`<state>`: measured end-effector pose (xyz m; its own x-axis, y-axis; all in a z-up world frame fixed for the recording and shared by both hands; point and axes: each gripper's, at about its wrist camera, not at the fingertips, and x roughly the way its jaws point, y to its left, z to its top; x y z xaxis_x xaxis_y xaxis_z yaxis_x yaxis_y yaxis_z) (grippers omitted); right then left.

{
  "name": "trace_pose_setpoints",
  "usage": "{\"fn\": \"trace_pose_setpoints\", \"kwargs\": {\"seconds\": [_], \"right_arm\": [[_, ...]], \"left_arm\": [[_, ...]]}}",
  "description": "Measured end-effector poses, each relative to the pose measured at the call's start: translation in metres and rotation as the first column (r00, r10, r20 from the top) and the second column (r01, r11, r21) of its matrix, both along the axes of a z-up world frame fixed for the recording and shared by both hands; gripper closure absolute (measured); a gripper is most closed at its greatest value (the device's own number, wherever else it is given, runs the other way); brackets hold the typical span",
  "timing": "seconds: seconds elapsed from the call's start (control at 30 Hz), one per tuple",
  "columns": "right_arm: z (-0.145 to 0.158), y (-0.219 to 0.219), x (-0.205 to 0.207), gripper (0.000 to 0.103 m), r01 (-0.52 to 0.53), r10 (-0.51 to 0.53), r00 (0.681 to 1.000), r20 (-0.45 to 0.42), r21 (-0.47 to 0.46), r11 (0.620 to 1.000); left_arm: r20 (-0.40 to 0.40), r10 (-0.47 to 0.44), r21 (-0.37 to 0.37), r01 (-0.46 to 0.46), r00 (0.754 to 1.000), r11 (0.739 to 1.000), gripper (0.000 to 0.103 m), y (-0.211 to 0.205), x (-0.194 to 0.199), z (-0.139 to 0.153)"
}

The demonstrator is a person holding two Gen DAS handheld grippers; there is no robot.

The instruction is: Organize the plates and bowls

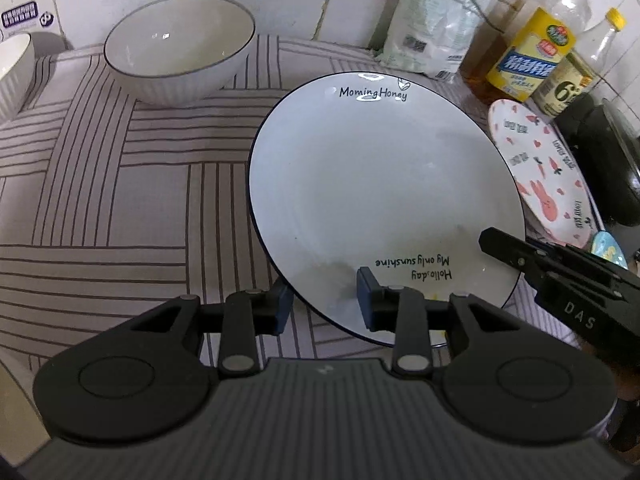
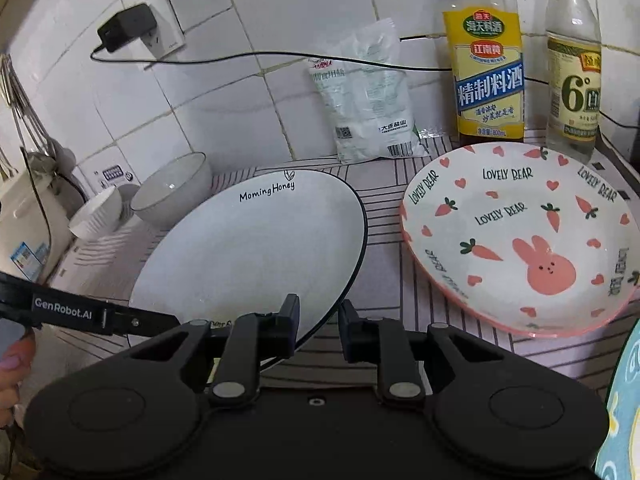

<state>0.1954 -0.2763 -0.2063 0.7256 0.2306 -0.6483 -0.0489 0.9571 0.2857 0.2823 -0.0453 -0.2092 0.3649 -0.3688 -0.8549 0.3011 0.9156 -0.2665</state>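
A large white plate (image 1: 376,200) with a dark rim and the words "Morning Honey" lies on the striped cloth; it also shows in the right wrist view (image 2: 256,248). My left gripper (image 1: 324,306) straddles its near rim, one finger under and one over, jaws partly open. My right gripper (image 2: 318,322) straddles the plate's other edge, also open. A pink rabbit plate (image 2: 520,240) lies right of the white plate and shows in the left wrist view (image 1: 540,168). A grey ribbed bowl (image 1: 180,48) stands at the back left, a smaller white bowl (image 2: 96,212) beside it.
Two sauce bottles (image 2: 486,60) and a white bag (image 2: 368,96) stand against the tiled wall. A black cable and charger (image 2: 128,26) hang on the wall. A dark pot (image 1: 608,160) sits far right. A blue-patterned dish edge (image 2: 624,400) is at the right.
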Motion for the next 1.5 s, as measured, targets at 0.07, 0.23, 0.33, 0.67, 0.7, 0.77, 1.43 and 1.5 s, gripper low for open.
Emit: {"fn": "trace_pose_setpoints", "kwargs": {"seconds": [0.07, 0.23, 0.33, 0.67, 0.7, 0.77, 1.43, 1.5], "right_arm": [[-0.005, 0.001, 0.004, 0.078, 0.002, -0.002, 1.0, -0.006, -0.012, 1.0], [-0.014, 0.007, 0.005, 0.076, 0.034, -0.035, 0.999, -0.026, -0.042, 0.999], [-0.005, 0.01, -0.004, 0.075, 0.035, -0.036, 0.999, -0.021, -0.078, 0.996], [0.043, 0.002, -0.067, 0.059, 0.047, -0.045, 0.999, 0.021, -0.113, 0.992], [0.047, 0.001, -0.073, 0.058, 0.051, -0.049, 0.998, 0.025, -0.119, 0.992], [0.053, -0.002, -0.083, 0.056, 0.061, -0.058, 0.998, 0.033, -0.127, 0.99], [0.092, -0.019, -0.145, 0.05, 0.174, -0.146, 0.978, 0.15, -0.193, 0.966], [0.094, -0.025, -0.144, 0.049, 0.185, -0.155, 0.975, 0.161, -0.2, 0.962]], "left_arm": [[0.005, -0.011, 0.011, 0.011, 1.0, 1.0, 0.071, -0.003, 0.0, -0.003], [0.033, -0.032, 0.053, 0.03, 0.999, 0.998, 0.067, -0.008, -0.011, 0.002], [0.032, -0.028, 0.059, 0.027, 0.999, 0.998, 0.061, -0.008, -0.021, 0.01], [0.053, -0.01, 0.089, 0.005, 0.999, 0.996, 0.043, -0.007, -0.065, 0.044], [0.058, -0.008, 0.089, 0.003, 0.998, 0.996, 0.043, -0.007, -0.069, 0.047], [0.067, -0.003, 0.086, -0.002, 0.998, 0.996, 0.041, -0.004, -0.077, 0.054], [0.196, -0.06, -0.012, 0.064, 0.979, 0.998, 0.02, -0.027, -0.112, 0.1], [0.217, -0.097, -0.019, 0.104, 0.971, 0.994, 0.016, -0.039, -0.108, 0.103]]}}
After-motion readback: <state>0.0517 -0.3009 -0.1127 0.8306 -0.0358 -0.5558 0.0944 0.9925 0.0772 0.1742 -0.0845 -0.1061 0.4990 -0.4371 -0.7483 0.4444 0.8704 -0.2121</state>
